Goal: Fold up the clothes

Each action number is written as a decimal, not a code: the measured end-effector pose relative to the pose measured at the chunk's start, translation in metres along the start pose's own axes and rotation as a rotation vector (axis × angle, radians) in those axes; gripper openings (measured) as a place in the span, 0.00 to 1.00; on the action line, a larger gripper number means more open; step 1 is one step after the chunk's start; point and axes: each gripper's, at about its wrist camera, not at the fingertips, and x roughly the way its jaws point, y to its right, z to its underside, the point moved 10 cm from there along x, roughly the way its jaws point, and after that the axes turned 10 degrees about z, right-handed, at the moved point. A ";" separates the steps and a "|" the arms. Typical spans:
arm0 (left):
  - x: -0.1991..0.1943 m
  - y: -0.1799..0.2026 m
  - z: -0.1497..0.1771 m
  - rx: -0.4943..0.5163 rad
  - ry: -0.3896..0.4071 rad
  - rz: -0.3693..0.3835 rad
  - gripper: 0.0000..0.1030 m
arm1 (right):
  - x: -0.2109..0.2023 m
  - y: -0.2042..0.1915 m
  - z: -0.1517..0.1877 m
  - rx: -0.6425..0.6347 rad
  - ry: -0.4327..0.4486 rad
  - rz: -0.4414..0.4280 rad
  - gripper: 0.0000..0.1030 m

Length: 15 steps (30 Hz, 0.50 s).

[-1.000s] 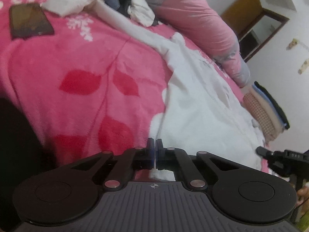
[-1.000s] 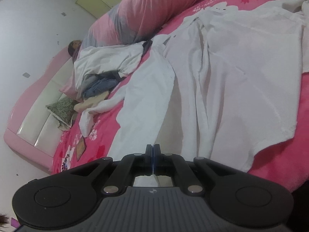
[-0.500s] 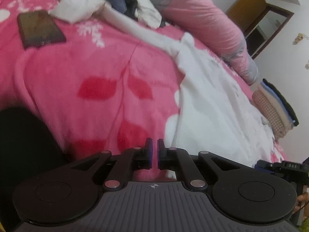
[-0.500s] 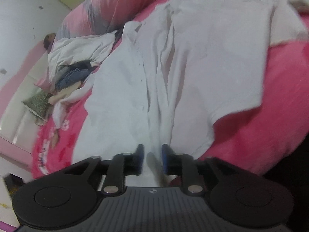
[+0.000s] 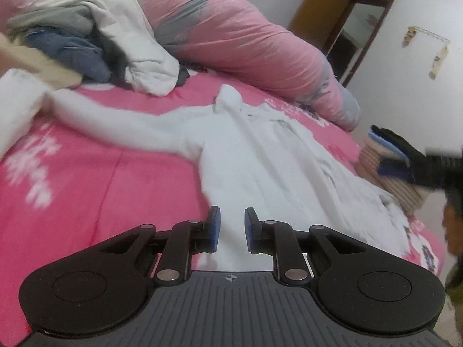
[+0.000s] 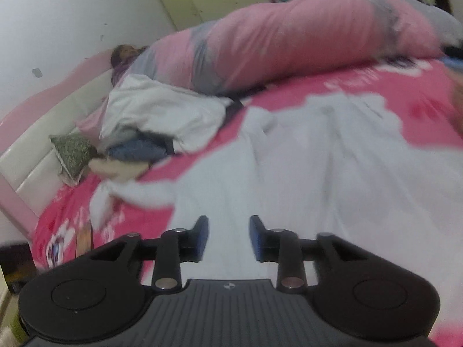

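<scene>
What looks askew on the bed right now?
The white shirt lies rumpled, not flat: one sleeve trails sideways toward the unfolded clothes heap, and creases run down its body. A folded stack sits at the bed's far edge.

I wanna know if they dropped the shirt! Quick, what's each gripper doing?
Left gripper: jaws opening, holding nothing; the white shirt lies beneath.
Right gripper: jaws opening, holding nothing, over the same shirt.

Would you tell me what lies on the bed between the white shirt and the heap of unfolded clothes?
In the left wrist view, only bare pink bedspread separates the white shirt from the heap of clothes; its outstretched sleeve runs below.
</scene>
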 end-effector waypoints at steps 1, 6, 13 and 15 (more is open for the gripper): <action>0.010 -0.004 -0.005 -0.003 -0.003 0.002 0.17 | 0.019 -0.001 -0.017 0.004 -0.008 -0.002 0.40; 0.060 -0.028 -0.024 0.007 -0.020 -0.003 0.17 | 0.134 0.006 -0.083 0.098 -0.083 0.000 0.44; 0.094 -0.047 -0.021 0.021 -0.016 0.036 0.17 | 0.286 0.046 -0.116 0.207 -0.143 0.047 0.44; 0.097 -0.053 -0.018 -0.003 -0.014 0.056 0.17 | 0.311 0.051 -0.117 0.243 -0.151 0.024 0.44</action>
